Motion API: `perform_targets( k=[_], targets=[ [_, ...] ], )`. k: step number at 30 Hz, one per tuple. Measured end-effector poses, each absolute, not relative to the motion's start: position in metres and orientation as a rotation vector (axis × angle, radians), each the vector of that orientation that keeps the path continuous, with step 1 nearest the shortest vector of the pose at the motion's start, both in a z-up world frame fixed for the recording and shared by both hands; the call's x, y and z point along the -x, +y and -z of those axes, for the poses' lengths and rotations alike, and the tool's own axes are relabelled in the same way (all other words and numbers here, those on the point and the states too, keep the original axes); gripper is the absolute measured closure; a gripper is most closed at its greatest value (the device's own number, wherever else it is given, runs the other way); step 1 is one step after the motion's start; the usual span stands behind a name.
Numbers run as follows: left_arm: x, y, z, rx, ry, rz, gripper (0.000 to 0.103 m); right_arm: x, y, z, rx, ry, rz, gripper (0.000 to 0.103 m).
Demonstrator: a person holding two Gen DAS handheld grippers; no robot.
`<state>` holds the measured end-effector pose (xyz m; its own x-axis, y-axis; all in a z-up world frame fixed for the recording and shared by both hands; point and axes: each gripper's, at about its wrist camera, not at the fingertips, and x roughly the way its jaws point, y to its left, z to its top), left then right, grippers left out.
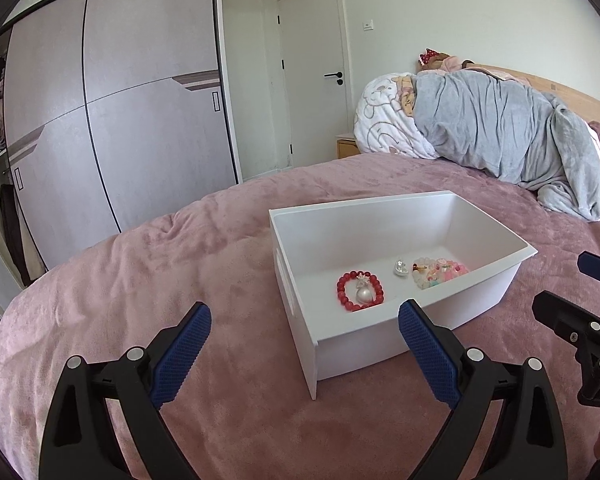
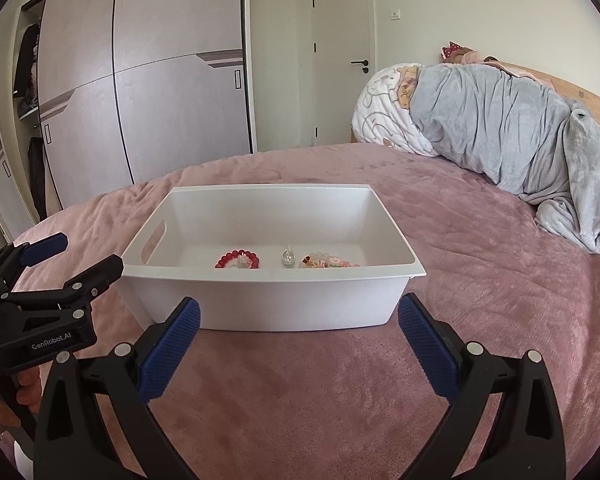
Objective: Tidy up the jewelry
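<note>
Your left tongs (image 1: 305,318) and right tongs (image 2: 299,311) both gape wide and hold nothing, hovering over the pink bed (image 2: 300,392) just short of the white bin (image 2: 260,300). Inside it lie a red bead bracelet (image 1: 360,291), a small clear charm (image 1: 399,268) and a pastel bracelet (image 1: 440,272), side by side.

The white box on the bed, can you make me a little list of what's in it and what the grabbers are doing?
box: white box sitting on the pink blanket
inside, left: red bead bracelet ringing a pearly charm
inside, middle: small clear trinket
inside, right: pastel bead bracelet
left gripper: jaws open, holding nothing
right gripper: jaws open, holding nothing
</note>
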<state>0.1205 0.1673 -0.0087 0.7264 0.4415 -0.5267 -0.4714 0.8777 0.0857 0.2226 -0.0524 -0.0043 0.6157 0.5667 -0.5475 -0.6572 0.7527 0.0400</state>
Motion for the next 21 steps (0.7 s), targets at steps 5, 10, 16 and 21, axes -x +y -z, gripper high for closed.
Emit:
perform_targets(
  k=[5,10,16,21],
  targets=[
    [-0.1203,0.1691,0.0096,0.058,0.567,-0.506,0.007,-0.2203,-0.051,0.0018,0.171,0.564,-0.708,0.005],
    [-0.1191,0.1676,0.0082,0.051,0.563,-0.502,0.007,-0.2188,-0.0505,0.0009,0.171,0.557,-0.707,0.005],
    [-0.117,0.1654,0.0083,0.043,0.557,-0.495,0.007,-0.22,-0.0516,0.0014,0.166,0.564,-0.706,0.005],
    [-0.1143,0.1654,0.0079,0.046,0.553,-0.489,0.007,-0.2203,-0.052,0.0021,0.161,0.568,-0.706,0.005]
  ],
)
